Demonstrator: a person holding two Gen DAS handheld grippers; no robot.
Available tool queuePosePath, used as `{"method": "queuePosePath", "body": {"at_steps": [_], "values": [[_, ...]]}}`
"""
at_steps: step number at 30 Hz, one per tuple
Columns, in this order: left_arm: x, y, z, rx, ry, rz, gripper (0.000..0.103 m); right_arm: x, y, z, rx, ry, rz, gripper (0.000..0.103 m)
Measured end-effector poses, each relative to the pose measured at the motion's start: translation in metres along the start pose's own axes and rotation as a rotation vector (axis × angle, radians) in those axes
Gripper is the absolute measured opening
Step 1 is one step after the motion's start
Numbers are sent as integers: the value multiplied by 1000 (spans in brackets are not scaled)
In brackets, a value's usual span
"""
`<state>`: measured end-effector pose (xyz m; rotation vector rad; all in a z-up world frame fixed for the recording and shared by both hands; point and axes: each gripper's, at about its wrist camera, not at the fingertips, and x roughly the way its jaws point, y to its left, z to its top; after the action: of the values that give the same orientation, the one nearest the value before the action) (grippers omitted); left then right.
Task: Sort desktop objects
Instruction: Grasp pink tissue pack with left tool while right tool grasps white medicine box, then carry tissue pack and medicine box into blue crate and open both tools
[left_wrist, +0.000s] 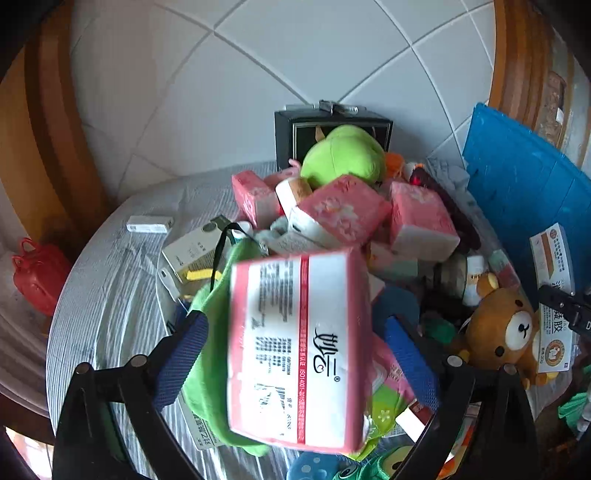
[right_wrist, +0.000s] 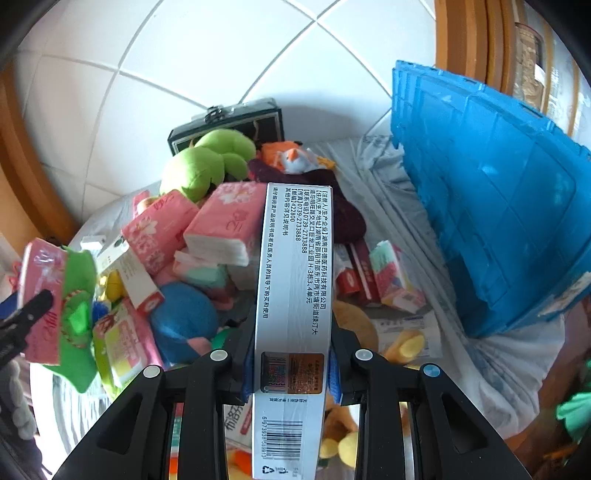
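Left gripper (left_wrist: 295, 354): tilted steeply downward over the table (left_wrist: 110, 295), jaws spread wide and clamped across the width of a pink tissue pack (left_wrist: 295, 350), which is raised above the pile of objects.

Right gripper (right_wrist: 291, 354): tilted steeply downward, jaws narrow and pressed on the two broad faces of a thin white medicine box (right_wrist: 295, 288). The box stands on edge, pointing away from the camera, clear of the pile, with the blue crate (right_wrist: 491, 199) to its right.
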<state>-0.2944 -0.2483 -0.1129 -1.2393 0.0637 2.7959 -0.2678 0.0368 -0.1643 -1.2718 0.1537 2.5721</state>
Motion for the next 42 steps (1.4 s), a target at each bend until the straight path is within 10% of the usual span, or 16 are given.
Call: {"method": "queuePosePath", "body": {"at_steps": [13,17,25,35,42], "values": [[12,-44,-43,40,140,-54,98,18,-7,-26,-26,90,-10,30],[28,-56,-49,106,144,79,98,21,-13,-29,-19,105,-13,30],[50,35,-40,-102,187,65,101,20,-17,-35,-32,119,-20,30],[59,26,-48,-26,241,96,101,26,-16,-33,-4,130,-5,30],[24,36,-40,-50,140,46,75,14,-12,-27,-11,76,3,30]]}}
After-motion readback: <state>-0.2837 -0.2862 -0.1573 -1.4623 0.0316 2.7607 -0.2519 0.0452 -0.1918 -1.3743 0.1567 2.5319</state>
